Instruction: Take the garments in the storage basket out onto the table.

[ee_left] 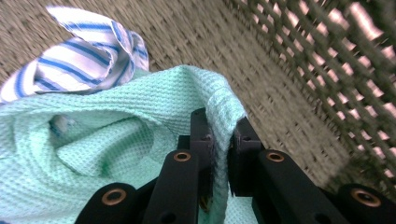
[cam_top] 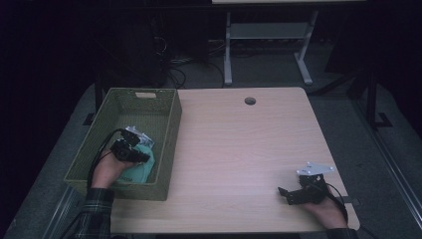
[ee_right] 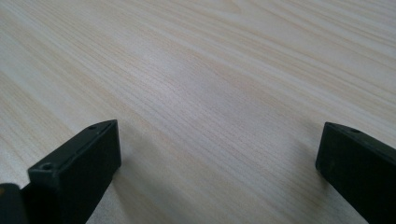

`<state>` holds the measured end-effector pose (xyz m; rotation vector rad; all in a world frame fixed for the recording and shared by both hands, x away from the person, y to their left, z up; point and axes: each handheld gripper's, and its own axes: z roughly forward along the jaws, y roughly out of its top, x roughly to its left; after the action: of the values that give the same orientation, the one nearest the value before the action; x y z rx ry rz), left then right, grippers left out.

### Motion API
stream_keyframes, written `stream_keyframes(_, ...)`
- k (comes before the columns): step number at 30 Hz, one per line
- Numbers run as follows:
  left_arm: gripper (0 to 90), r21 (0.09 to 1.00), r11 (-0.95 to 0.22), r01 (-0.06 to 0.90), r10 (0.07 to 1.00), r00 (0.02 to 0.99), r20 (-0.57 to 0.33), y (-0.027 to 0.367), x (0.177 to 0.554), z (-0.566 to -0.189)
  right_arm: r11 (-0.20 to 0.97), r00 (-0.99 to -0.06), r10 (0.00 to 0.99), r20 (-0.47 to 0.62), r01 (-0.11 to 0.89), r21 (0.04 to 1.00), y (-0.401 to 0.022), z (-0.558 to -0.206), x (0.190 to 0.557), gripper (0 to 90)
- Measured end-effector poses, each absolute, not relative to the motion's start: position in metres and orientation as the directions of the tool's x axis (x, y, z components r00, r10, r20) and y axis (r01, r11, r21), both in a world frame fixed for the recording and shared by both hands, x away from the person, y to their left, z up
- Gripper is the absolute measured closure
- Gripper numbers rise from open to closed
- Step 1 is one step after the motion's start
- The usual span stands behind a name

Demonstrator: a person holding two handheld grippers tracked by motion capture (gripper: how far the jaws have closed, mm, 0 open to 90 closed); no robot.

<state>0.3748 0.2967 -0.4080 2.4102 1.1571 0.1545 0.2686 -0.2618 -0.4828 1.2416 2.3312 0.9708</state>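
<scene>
At the near edge of the wooden table (cam_top: 239, 144), the right gripper (cam_top: 293, 193) rests idle with its jaws spread wide over bare wood, holding nothing. Across to the left, a person's left gripper (ee_left: 220, 140) reaches into the green woven basket (cam_top: 169, 124), its jaws clenched on a raised fold of the mint-green waffle cloth (ee_left: 93, 149) that lies bunched on the basket floor. Just beyond it sits a blue-and-white striped cloth (ee_left: 88, 58), touching the green one. The pinch takes only a thin ridge of fabric, so a quick lift could slip it free, or drag the striped piece along.
</scene>
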Motion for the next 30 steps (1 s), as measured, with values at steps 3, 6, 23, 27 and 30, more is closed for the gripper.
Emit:
stream_keyframes(3, 82.4, 0.499, -0.505, 0.704, 0.772, 0.627, -0.104, 0.300, 0.373, -0.403, 0.390, -0.568, 0.822, 0.030, 0.600, 0.698, -0.262, -0.483, 0.269, 0.0)
stream_keyframes(6, 82.3, 0.524, -0.486, 0.699, 0.772, 0.625, -0.116, 0.303, 0.372, -0.399, 0.389, -0.568, 0.823, 0.030, 0.600, 0.699, -0.262, -0.483, 0.269, 0.0)
stream_keyframes(23, 82.8, 0.726, -0.326, 0.605, 0.765, 0.621, -0.174, 0.316, 0.362, -0.370, 0.389, -0.568, 0.823, 0.030, 0.601, 0.698, -0.262, -0.483, 0.269, 0.0)
stream_keyframes(27, 83.2, 0.760, -0.299, 0.577, 0.763, 0.623, -0.173, 0.316, 0.360, -0.362, 0.389, -0.567, 0.823, 0.030, 0.601, 0.698, -0.262, -0.483, 0.269, 0.0)
stream_keyframes(30, 83.4, 0.780, -0.280, 0.560, 0.761, 0.624, -0.175, 0.315, 0.357, -0.355, 0.391, -0.569, 0.822, 0.029, 0.600, 0.698, -0.262, -0.483, 0.269, 0.0)
